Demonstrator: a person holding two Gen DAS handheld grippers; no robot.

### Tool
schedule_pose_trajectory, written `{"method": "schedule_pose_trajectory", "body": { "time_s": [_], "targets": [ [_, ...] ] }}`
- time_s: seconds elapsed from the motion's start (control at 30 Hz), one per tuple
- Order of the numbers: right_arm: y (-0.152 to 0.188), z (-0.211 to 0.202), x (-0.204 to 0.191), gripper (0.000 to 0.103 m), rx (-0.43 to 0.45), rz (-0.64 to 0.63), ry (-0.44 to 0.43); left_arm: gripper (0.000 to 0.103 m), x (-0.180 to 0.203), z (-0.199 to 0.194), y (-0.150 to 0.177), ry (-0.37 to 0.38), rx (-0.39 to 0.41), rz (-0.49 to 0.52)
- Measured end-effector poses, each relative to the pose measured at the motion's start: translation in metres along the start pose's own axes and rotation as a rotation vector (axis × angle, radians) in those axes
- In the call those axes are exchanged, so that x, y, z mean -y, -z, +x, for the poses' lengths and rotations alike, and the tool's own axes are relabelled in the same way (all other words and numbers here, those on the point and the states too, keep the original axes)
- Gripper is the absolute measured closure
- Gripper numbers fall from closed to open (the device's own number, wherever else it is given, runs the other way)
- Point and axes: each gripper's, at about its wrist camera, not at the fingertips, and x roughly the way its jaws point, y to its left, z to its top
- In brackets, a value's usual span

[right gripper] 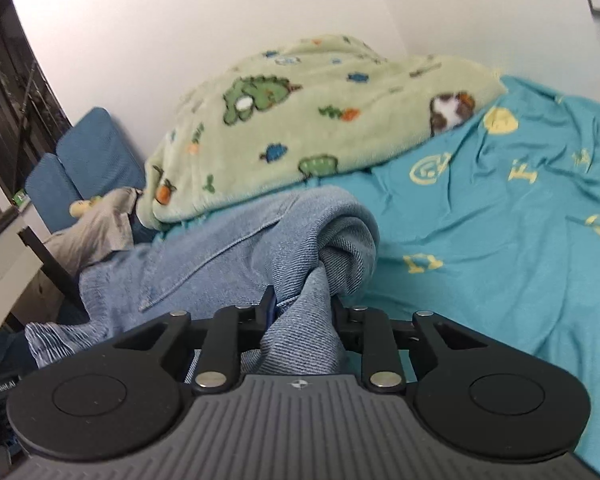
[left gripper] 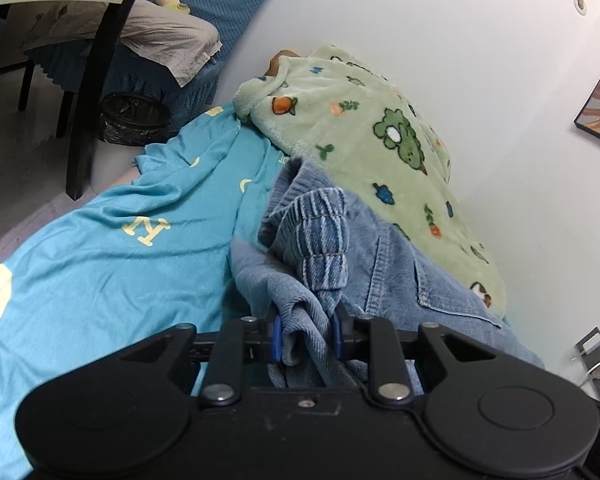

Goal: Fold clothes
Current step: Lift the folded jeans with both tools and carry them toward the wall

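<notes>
Blue sheet (right gripper: 500, 232) covers the bed, where a green blanket (right gripper: 300, 120) hides something (only a brown bit shows), and the left gripper (left gripper: 306, 336) and right gripper (right gripper: 302, 308) each pinch bunched denim jeans (left gripper: 388, 256) lying there

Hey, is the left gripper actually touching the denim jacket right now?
Touching. The left wrist view shows the left gripper with its blue pads pressed against bunched fabric of the denim jacket.

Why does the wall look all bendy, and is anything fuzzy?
Left wrist view: the fisheye lens curves the wall and chair leg. Right wrist view: the green fleece blanket looks soft and blurry; the denim garment between the fingers stays sharper.
</notes>
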Motion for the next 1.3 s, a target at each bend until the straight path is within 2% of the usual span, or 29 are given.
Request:
{"method": "schedule_pose_trajectory", "body": {
  "time_s": [0.2,0.43,0.6,0.8,0.9,1.03,1.2,1.3],
  "targets": [
    [-0.033,-0.042,-0.004,0.08,0.071,-0.015,-0.04,0.083,0.039,-0.027,-0.007,0.046,0.042,0.035],
    [-0.087,-0.097,0.033,0.08,0.19,-0.016,-0.029,0.083,0.127,-0.029,0.004,0.153,0.052,0.108],
    [-0.128,-0.139,0.088,0.08,0.285,-0.013,0.023,0.083,0.212,0.005,0.024,0.265,0.018,0.153],
    [-0.165,-0.175,0.176,0.08,0.378,-0.005,0.129,0.083,0.303,0.071,0.066,0.39,-0.051,0.219],
    [-0.167,-0.183,0.217,0.08,0.405,-0.015,0.181,0.083,0.334,0.1,0.096,0.429,-0.093,0.239],
    [-0.157,-0.18,0.268,0.079,0.405,-0.019,0.241,0.083,0.355,0.14,0.138,0.456,-0.146,0.275],
    [-0.131,-0.168,0.322,0.079,0.383,-0.037,0.305,0.083,0.355,0.189,0.18,0.467,-0.215,0.337],
    [-0.105,-0.158,0.343,0.079,0.337,-0.039,0.332,0.083,0.346,0.199,0.198,0.49,-0.211,0.386]
  ]
}}
